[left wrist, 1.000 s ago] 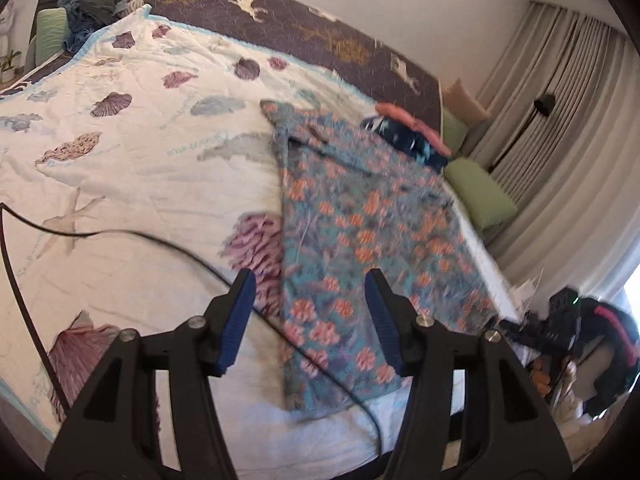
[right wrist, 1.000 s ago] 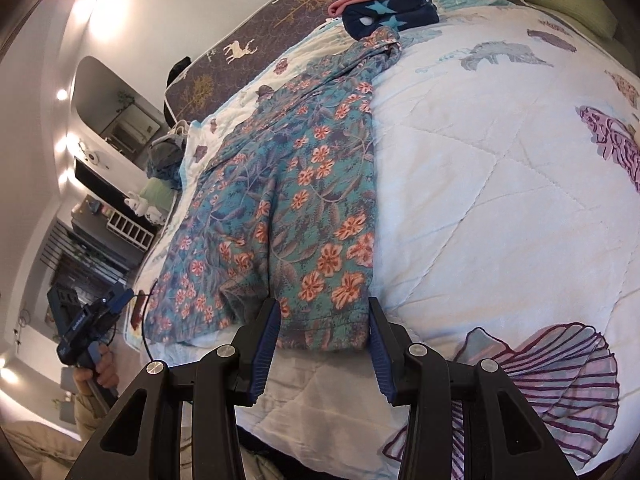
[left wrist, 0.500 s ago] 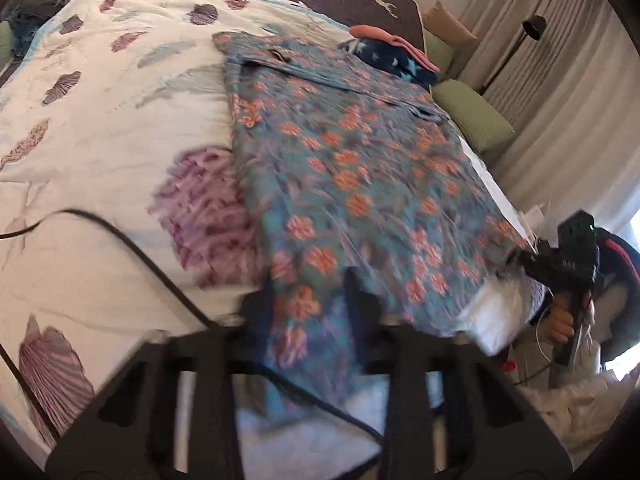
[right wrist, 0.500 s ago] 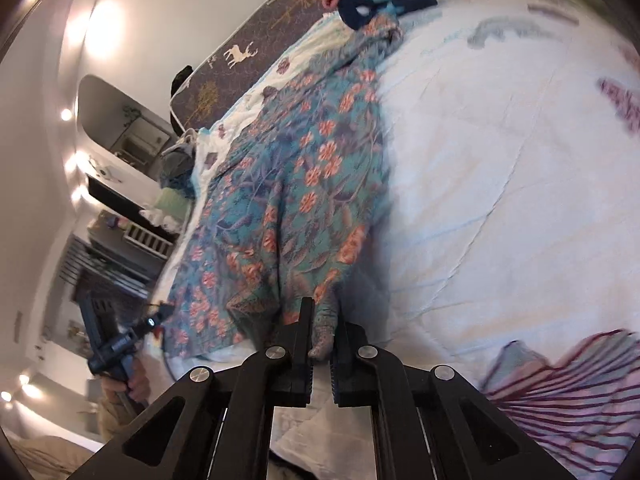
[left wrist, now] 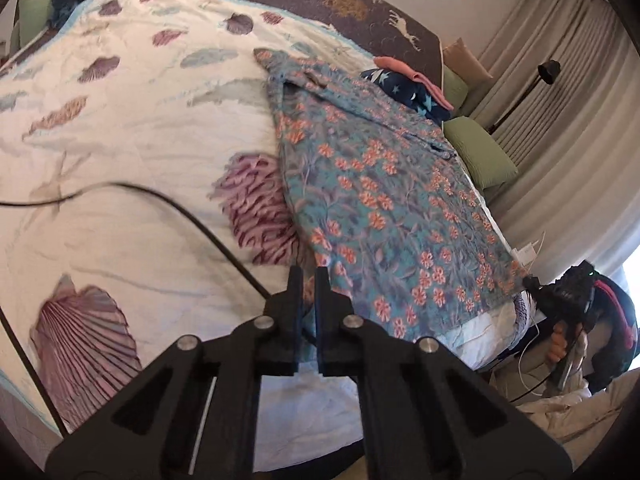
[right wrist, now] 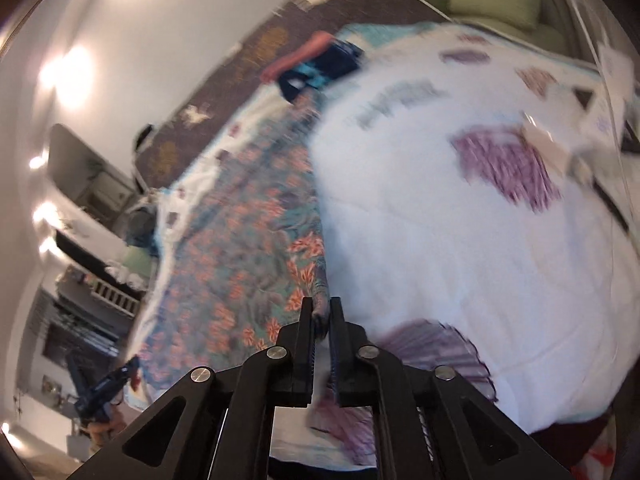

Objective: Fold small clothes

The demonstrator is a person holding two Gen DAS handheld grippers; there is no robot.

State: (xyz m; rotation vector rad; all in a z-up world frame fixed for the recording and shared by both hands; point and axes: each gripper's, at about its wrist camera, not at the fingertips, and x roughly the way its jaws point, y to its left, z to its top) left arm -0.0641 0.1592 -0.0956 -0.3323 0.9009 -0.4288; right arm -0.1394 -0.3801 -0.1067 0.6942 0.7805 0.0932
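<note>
A teal shirt with orange flowers [left wrist: 380, 200] lies spread lengthwise on the white seashell bedspread [left wrist: 140, 128], collar at the far end. My left gripper [left wrist: 309, 272] is shut on the near hem corner, with cloth pinched between its pads. The right wrist view is blurred by motion. There, my right gripper [right wrist: 322, 304] is shut on the shirt's [right wrist: 240, 240] other hem corner, and the cloth rises from the bed into its jaws. Each gripper also shows in the other's view, held at the bed's edge: the right one [left wrist: 560, 292] and the left one [right wrist: 108, 384].
A folded stack of pink and navy star-print clothes [left wrist: 412, 88] sits beyond the collar, near the headboard. A black cable [left wrist: 180, 208] runs across the bedspread toward my left gripper. Green pillows [left wrist: 476, 152], a floor lamp [left wrist: 548, 70] and curtains stand past the bed's right side.
Both grippers went from open around the shirt's hem to shut on its two corners. The right gripper has since swung sideways with the cloth, lifting that edge off the bed.
</note>
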